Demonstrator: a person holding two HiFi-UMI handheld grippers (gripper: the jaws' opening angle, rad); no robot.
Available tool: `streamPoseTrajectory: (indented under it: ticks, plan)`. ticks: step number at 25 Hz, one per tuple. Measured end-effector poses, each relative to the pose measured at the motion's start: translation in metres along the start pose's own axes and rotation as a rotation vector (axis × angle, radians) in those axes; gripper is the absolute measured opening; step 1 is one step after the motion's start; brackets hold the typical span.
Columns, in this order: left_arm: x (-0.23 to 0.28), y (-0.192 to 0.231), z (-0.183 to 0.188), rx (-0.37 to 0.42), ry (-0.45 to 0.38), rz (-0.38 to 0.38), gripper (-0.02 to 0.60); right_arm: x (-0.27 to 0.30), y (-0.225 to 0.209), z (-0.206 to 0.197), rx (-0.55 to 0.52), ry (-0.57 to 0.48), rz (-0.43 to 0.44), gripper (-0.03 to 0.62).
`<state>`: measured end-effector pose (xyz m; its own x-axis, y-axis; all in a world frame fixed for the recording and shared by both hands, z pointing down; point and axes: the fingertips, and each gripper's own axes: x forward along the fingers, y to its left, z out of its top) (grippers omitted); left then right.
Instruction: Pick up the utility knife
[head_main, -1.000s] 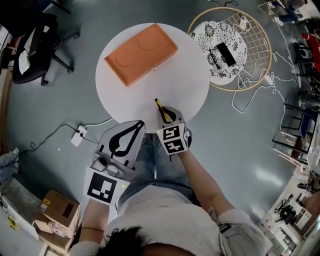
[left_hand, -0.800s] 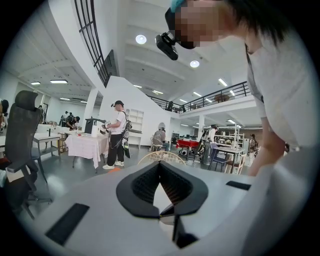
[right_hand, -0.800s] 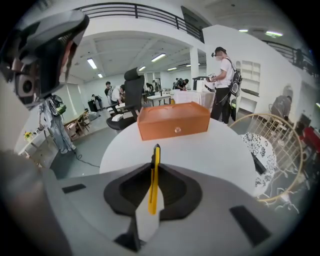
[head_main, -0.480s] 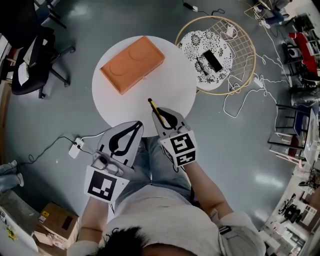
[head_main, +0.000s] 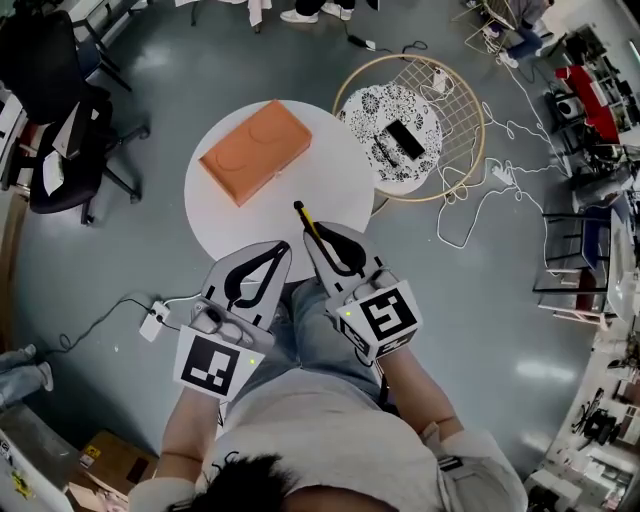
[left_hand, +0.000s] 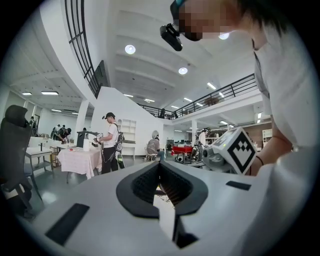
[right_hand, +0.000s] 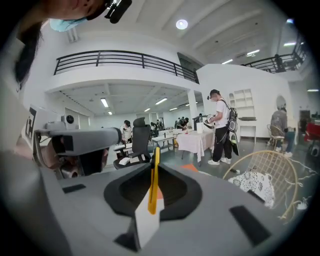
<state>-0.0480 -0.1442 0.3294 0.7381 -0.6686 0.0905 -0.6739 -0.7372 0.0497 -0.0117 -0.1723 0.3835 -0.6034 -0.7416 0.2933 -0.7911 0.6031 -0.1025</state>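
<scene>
The right gripper (head_main: 316, 233) has its jaws clamped on the slim yellow-and-black utility knife (head_main: 304, 215), whose tip points to 11 o'clock over the round white table (head_main: 225, 225) (a flat orange rectangular case (head_main: 255, 150) lies further toward 11 o'clock). The left gripper (head_main: 281, 248), at the knife's 7 o'clock, has its jaws pressed together on nothing.

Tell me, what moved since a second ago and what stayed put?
The right gripper, still shut on the utility knife, lifted it off the white round table, toward the person. The left gripper stayed shut and empty by the lap, and the orange box stayed on the table.
</scene>
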Motion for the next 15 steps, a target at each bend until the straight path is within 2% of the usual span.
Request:
streamPoseTrajectory:
  ticks: [8, 15]
  plan:
    - [-0.009, -0.021, 0.021, 0.027, -0.031, -0.028, 0.011, -0.046, 0.022, 0.049, -0.033, -0.145, 0.021, 0.049]
    - [-0.012, -0.032, 0.032, 0.03, -0.057, -0.042, 0.011, -0.07, 0.035, 0.069, -0.061, -0.228, 0.037, 0.051]
